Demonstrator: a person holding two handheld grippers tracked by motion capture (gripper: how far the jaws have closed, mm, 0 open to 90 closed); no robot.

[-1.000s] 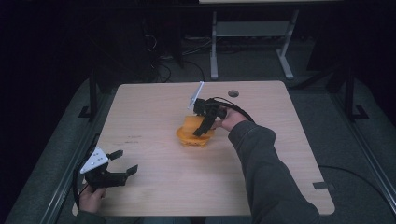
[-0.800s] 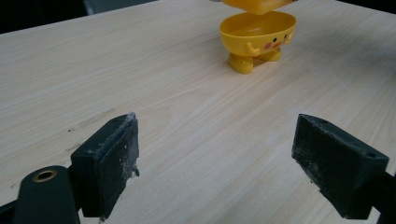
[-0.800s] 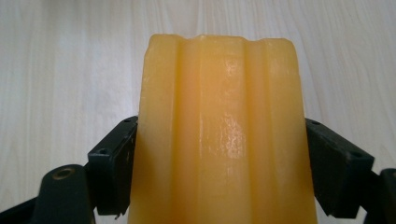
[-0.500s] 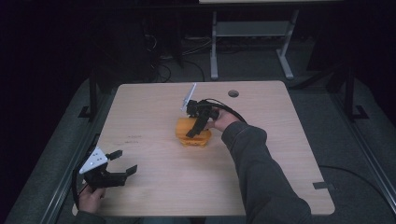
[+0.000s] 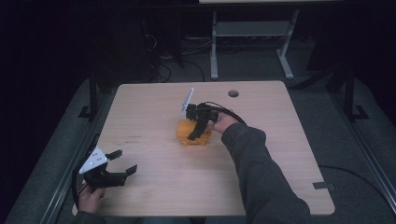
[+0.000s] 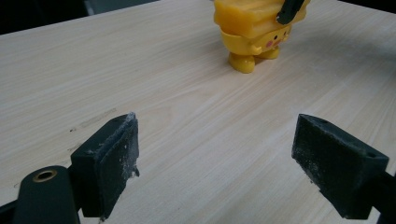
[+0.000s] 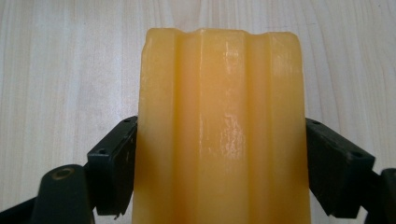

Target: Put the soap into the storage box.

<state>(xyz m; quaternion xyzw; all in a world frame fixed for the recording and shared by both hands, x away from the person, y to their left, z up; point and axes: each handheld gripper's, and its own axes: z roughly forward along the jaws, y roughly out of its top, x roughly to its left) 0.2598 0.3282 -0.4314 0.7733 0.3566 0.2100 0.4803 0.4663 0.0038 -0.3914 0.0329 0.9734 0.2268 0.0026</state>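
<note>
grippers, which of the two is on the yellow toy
The right gripper, mid-table: its jaws press both sides of the yellow toy. The left gripper sits open near the table's front left corner, holding nothing.

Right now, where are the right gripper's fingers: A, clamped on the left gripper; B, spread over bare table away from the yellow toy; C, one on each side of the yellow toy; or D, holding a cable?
C: in the right gripper view the right gripper has a black finger against each flank of the yellow toy, which stands on the table.
</note>
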